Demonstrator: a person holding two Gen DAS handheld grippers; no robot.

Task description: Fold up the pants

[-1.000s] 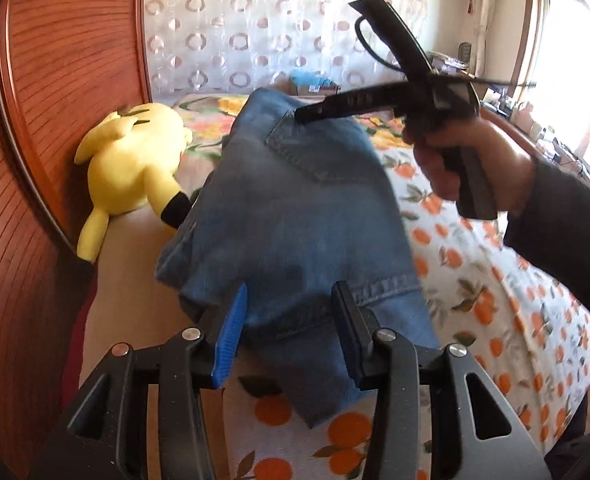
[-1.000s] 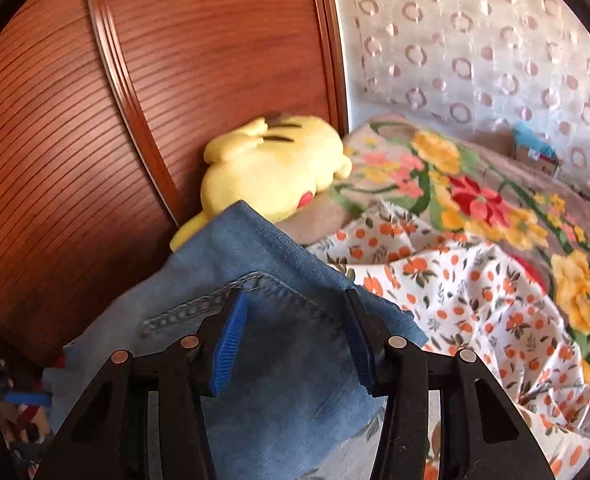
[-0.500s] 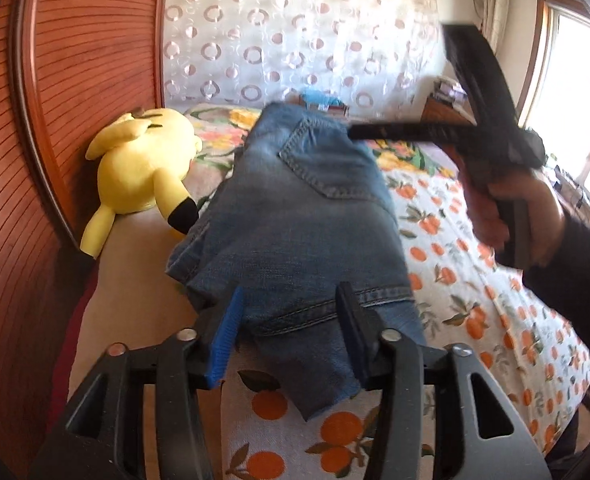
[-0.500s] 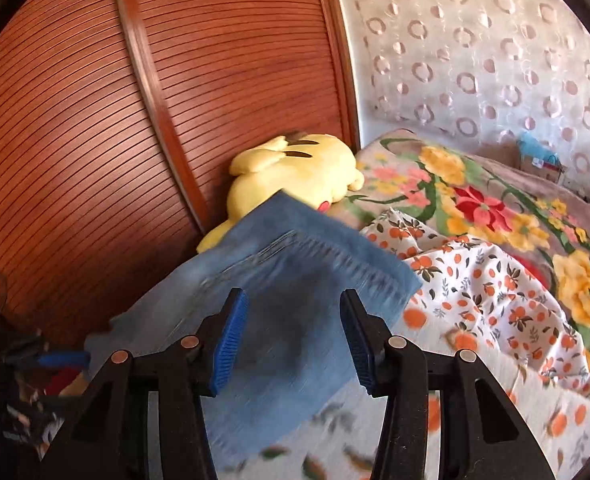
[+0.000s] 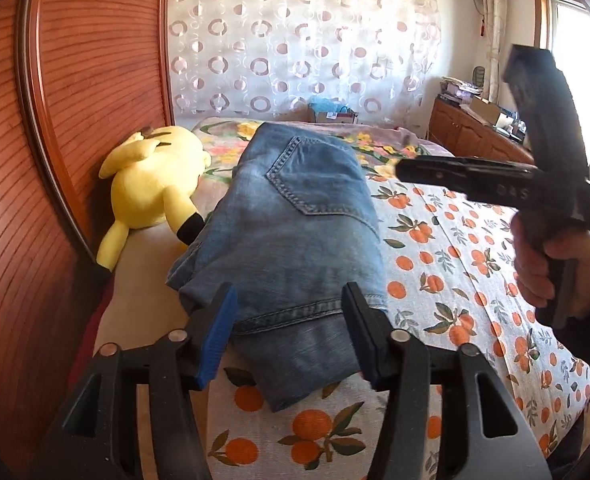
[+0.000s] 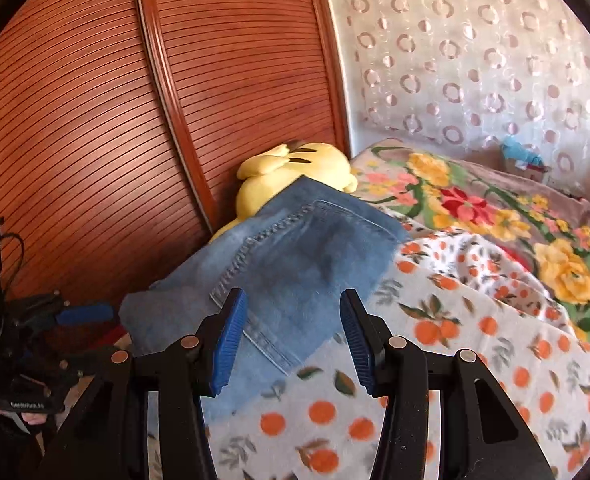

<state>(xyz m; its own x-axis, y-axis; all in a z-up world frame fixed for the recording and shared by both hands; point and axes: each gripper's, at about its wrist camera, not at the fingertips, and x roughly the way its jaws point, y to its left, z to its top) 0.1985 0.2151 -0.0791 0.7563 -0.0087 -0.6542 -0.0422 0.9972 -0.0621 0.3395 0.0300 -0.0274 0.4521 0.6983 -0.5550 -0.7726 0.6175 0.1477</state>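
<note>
A pair of blue jeans [image 5: 291,232] lies folded in a compact stack on the bed, back pocket up; it also shows in the right wrist view [image 6: 287,272]. My left gripper [image 5: 291,320] is open and empty, just above the near end of the jeans. My right gripper [image 6: 291,332] is open and empty, hovering above the jeans' edge. In the left wrist view the right gripper's body [image 5: 535,184] is held in a hand at the right, above the bedspread and clear of the jeans.
A yellow plush toy [image 5: 151,184] lies against the wooden headboard [image 5: 75,120], left of the jeans. The bed has an orange-print spread [image 5: 455,272] and a floral blanket [image 6: 495,208]. A curtain [image 5: 295,40] hangs behind. A wooden cabinet [image 5: 479,140] stands at the right.
Both grippers have pulled back from the jeans. The right gripper moved up and to the right, away from the far end of the stack. The jeans stay put.
</note>
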